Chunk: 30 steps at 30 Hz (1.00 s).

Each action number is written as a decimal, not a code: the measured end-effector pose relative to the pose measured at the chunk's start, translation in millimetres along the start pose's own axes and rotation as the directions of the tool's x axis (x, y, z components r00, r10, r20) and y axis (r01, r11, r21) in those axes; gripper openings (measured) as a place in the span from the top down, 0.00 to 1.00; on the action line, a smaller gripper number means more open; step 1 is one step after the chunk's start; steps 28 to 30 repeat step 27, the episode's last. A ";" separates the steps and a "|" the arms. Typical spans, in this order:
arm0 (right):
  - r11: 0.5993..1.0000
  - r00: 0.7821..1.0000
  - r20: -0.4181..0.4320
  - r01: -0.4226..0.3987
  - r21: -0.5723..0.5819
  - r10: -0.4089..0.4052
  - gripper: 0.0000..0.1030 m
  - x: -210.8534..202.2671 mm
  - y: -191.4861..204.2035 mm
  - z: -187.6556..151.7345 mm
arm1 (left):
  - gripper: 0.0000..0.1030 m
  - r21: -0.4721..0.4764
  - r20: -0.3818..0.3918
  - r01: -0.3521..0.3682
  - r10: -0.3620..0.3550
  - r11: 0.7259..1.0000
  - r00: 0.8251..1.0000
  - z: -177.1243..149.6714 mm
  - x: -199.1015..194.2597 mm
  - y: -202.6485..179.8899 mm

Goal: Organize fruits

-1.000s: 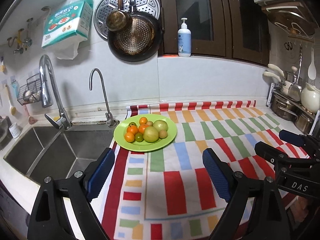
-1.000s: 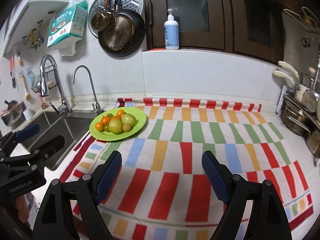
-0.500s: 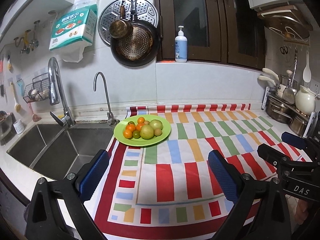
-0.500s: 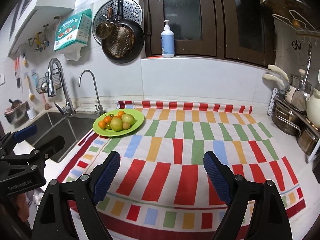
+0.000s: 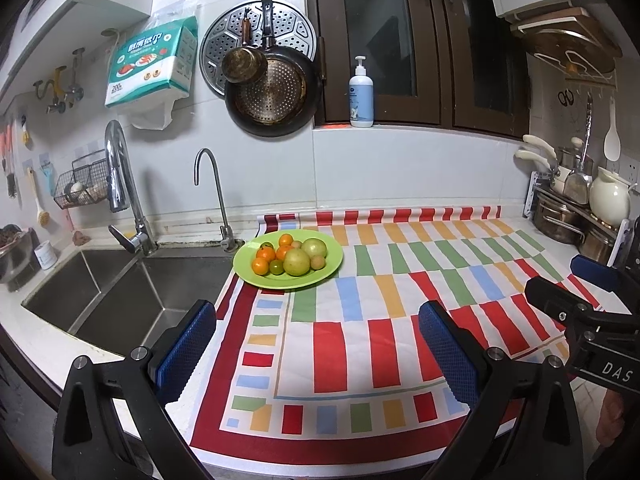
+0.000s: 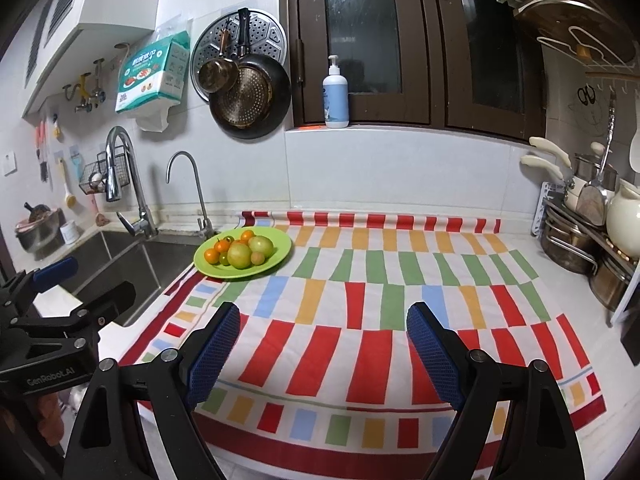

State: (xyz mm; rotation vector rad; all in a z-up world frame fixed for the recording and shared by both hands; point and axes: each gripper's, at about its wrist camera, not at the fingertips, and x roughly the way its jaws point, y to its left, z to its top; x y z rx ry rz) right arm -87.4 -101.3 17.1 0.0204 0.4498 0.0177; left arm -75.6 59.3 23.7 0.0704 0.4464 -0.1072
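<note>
Fruit sits heaped on a green plate (image 5: 334, 266) at the back left corner of the striped cloth (image 5: 360, 344), right beside the sink (image 5: 120, 292) and the thin curved tap (image 5: 216, 196). The pile holds two large yellow-green fruits (image 5: 297, 262), several small oranges (image 5: 265, 254), a small dark green one and a couple of pale round ones, all touching one another.

From the left wrist view the left gripper (image 5: 316, 344) hangs over the cloth's front left part, its blue-padded fingers wide apart with nothing between them, and the right gripper (image 5: 576, 288) pokes in from the right edge. The right wrist view shows the reverse: the right gripper (image 6: 323, 344) over the front middle of the cloth, jaws equally wide and empty, with the left gripper (image 6: 76, 284) at the left edge above the counter by the sink. That view also takes in more of the pot rack (image 6: 580, 240) at the cloth's right edge. Both grippers are well apart from the plate (image 6: 280, 252).
</note>
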 end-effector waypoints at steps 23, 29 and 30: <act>1.000 1.000 0.018 0.008 0.012 -0.008 0.17 -15.6 -8.8 -4.1 | 0.00 -0.008 -0.003 0.035 -0.035 0.999 0.999 -3.1 -9.9 -10.1; 1.000 1.000 0.016 0.010 0.009 -0.010 0.17 -13.2 -8.7 -3.2 | 0.00 -0.008 -0.003 0.035 -0.035 0.999 0.999 -1.9 -7.3 -9.9; 1.000 1.000 0.016 0.010 0.009 -0.010 0.17 -13.2 -8.7 -3.2 | 0.00 -0.008 -0.003 0.035 -0.035 0.999 0.999 -1.9 -7.3 -9.9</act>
